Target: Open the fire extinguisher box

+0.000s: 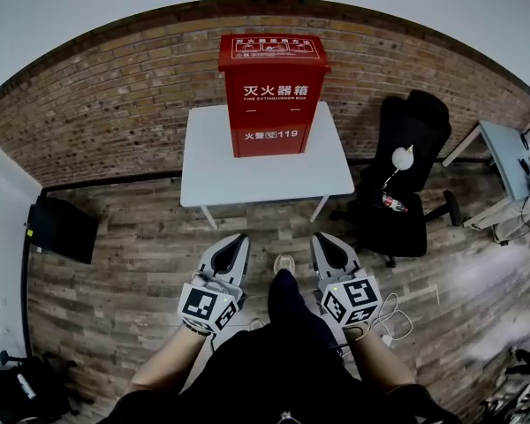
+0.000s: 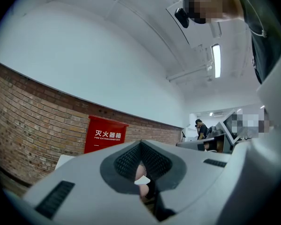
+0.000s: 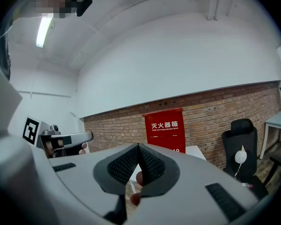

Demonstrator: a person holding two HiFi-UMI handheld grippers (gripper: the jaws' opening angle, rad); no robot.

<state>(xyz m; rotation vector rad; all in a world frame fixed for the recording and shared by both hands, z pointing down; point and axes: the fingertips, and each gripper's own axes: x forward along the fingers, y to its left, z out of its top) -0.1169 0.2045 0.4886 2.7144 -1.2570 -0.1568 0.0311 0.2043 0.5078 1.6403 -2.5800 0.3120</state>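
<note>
One red fire extinguisher box point(image 1: 272, 95) stands upright at the far edge of a single white table point(image 1: 212, 170), about midway between the rear corners, with its back to a brick wall point(image 1: 115, 104). Its front appears closed. White lettering on the upper front reads "灭火器箱" above "FIRE EXTINGUISHER BOX", and the lower panel reads "火警119". The sloping top carries more white print, too small to read.

The person stands back from the near edge of the table on a wood-plank floor point(image 1: 141, 281), holding two grippers well apart from the box. The left gripper point(image 1: 238, 239) and the right gripper point(image 1: 323, 238) both point towards the table. Each carries one cube with black-and-white square markers, the left cube point(image 1: 208, 307) and the right cube point(image 1: 352, 300). In the left gripper view and the right gripper view the ribbed pads of both pairs of jaws meet at the tip, with nothing held between them.

One black office chair point(image 1: 406, 175) stands off the table's right edge, with a white round object point(image 1: 403, 157) and a bottle point(image 1: 389, 203) on it. One pale desk point(image 1: 503, 162) stands further right. A black flat panel point(image 1: 64, 228) lies at the left. In the left gripper view, one other person point(image 2: 200, 128) stands far off.
</note>
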